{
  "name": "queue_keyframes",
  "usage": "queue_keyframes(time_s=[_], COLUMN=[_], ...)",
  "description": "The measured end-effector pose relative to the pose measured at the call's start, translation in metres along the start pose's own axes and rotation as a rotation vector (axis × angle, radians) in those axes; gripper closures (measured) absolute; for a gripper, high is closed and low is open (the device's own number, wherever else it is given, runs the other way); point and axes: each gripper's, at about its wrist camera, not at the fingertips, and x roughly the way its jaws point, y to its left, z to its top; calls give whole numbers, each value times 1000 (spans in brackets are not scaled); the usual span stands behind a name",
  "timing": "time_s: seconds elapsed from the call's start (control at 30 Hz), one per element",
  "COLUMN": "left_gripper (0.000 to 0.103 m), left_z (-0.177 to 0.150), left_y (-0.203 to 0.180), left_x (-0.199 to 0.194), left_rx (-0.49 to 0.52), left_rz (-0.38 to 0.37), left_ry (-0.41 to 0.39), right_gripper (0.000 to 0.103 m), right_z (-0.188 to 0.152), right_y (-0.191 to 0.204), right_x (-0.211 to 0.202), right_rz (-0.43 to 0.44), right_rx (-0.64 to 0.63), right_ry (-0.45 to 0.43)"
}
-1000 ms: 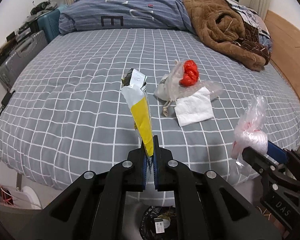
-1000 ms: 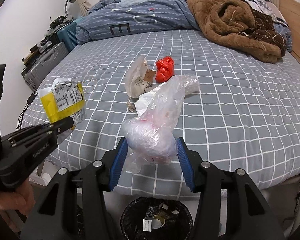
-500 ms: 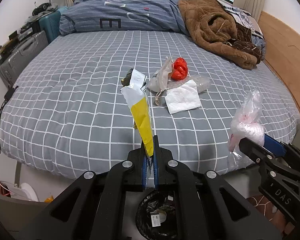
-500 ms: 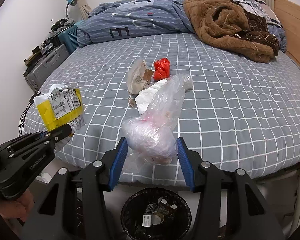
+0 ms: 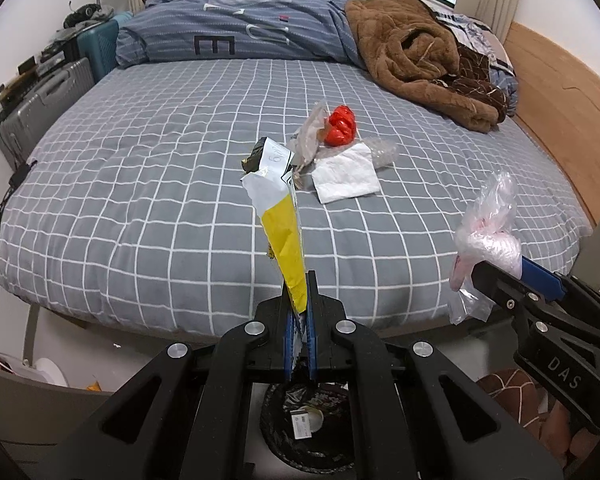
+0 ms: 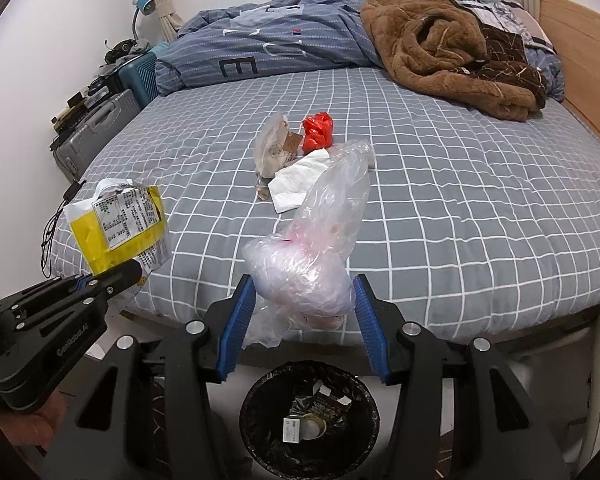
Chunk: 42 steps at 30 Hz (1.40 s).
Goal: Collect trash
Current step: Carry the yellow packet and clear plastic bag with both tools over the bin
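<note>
My left gripper is shut on a yellow and white wrapper, which also shows in the right wrist view. My right gripper is shut on a crumpled clear plastic bag, also seen in the left wrist view. Both are held off the foot of the bed, above a black trash bin on the floor, also in the left wrist view. On the grey checked bed lie a red plastic wad, a clear bag and a white tissue.
A brown blanket and a blue duvet lie at the head of the bed. Suitcases stand along the left wall. A wooden panel runs along the right side.
Both grippers have drawn back from the bed with their trash. The bed has receded and the trash bin now shows more fully below them.
</note>
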Motion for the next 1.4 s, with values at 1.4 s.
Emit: queue_keyframes(time_s=[1.4], left_gripper=[99], left_z=[-82], left_y=[-17], left_x=[-48], left_rx=[-14], left_rz=[-36], left_ry=[14], right_gripper=[54], right_z=[-74], right_y=[-3], right_x=[-45], right_rz=[-5], right_rx=[4], right_ry=[38])
